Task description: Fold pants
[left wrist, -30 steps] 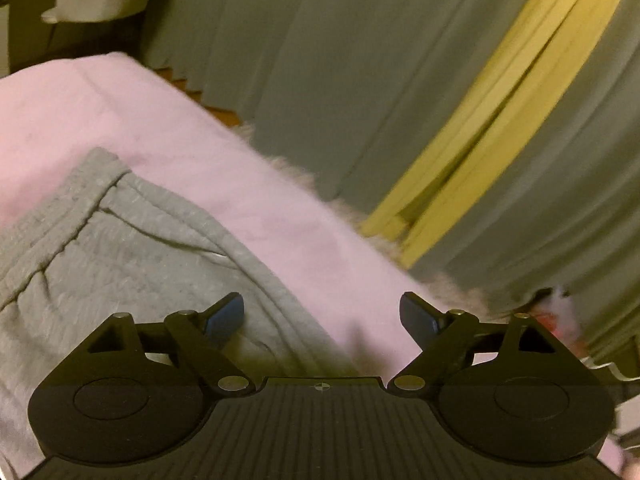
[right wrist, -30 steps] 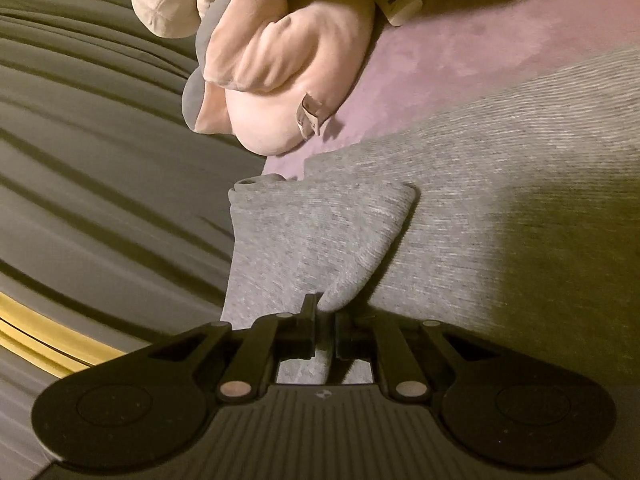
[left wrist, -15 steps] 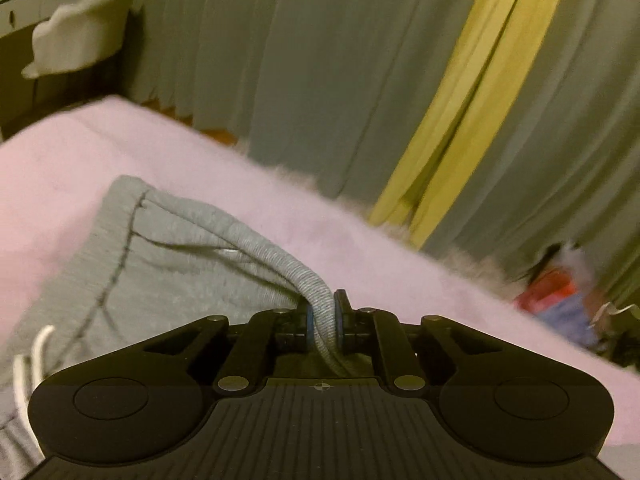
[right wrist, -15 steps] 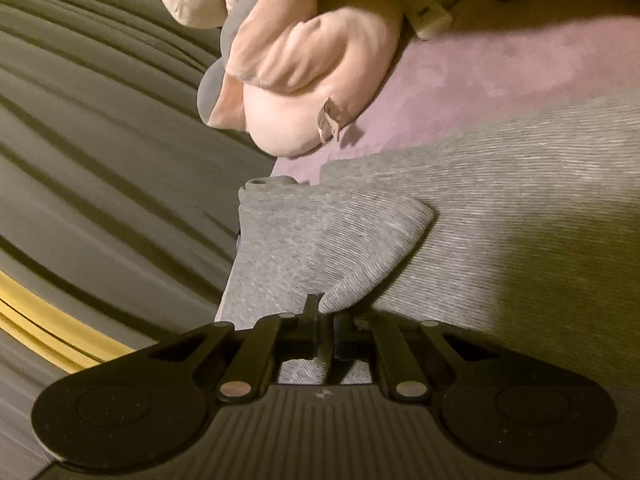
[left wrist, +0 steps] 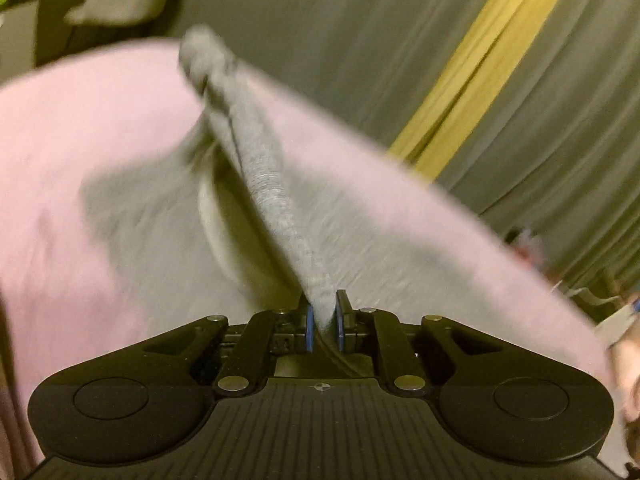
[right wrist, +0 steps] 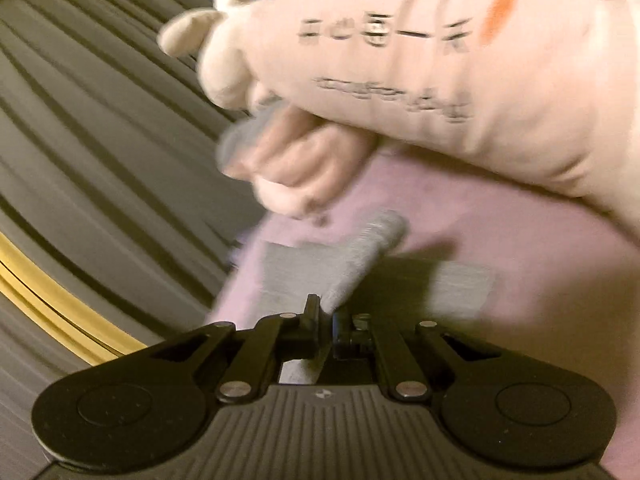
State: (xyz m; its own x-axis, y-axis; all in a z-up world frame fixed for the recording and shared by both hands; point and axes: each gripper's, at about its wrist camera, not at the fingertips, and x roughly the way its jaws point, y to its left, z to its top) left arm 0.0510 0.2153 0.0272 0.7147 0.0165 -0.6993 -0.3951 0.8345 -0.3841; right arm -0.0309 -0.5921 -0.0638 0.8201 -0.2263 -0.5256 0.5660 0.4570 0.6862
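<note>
Left wrist view – left gripper (left wrist: 322, 322) and right gripper (right wrist: 326, 326) both pinch the pants (left wrist: 276, 200), lifted toward 12 o'clock – next, lay the fold flat.

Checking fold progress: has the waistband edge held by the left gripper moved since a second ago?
Yes. The waistband edge, pinched in the left gripper, has been lifted off the pink blanket and drawn taut over the gray pants, away from the curtain-side edge.

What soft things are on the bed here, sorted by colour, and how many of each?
Grey: 1, the pants, pinched by the left gripper and the right gripper.
Pink: 1, the blanket under them.
Pale cream: 1, the stuffed toy with printed writing and a small carrot.
Total: 3.
</note>
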